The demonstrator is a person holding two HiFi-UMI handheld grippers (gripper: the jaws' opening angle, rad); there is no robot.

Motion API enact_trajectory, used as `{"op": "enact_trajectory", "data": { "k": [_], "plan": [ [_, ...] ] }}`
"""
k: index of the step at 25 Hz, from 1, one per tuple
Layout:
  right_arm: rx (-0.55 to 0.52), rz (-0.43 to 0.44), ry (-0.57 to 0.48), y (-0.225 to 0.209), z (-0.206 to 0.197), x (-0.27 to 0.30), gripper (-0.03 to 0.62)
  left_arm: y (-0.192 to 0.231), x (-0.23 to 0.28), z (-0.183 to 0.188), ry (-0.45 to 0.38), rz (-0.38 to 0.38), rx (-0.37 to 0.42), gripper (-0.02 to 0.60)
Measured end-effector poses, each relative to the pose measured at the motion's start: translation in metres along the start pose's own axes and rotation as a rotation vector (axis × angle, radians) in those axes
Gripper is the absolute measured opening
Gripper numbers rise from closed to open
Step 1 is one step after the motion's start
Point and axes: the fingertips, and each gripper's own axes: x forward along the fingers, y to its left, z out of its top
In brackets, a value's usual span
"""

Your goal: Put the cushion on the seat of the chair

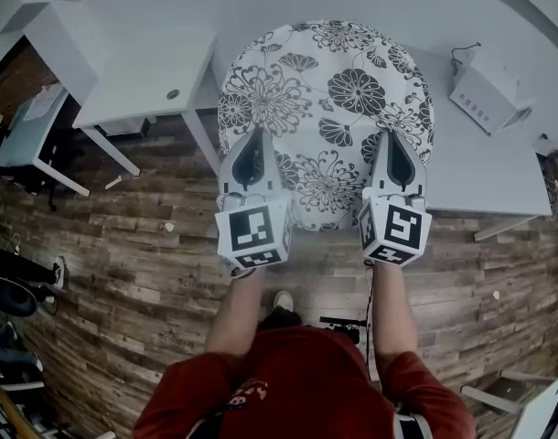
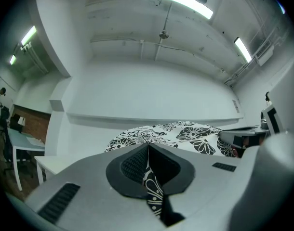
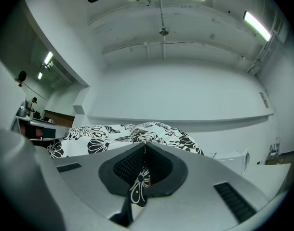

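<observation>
Pinching the flowery cushion tight by its near edge with left gripper and right gripper, over the white table; probably mid-carry, needing next a chair seat, not in sight.

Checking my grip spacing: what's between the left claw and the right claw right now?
Only the floral cushion spans between the left claw and the right claw, seen in the head view.

Head view: above the person, aimed steeply down over left gripper, right gripper and wood floor. Gripper views: close behind own jaws, tilted up at wall. All three share the floral cushion.
</observation>
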Motion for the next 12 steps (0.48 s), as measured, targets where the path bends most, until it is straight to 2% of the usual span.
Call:
{"op": "enact_trajectory", "data": {
  "k": [12],
  "plan": [
    [-0.023,-0.029,-0.047,0.0041,-0.0063,-0.0013,0.029,0.0045,0.004,-0.0071,-0.053,-0.022,-0.018,0.029]
  ]
}}
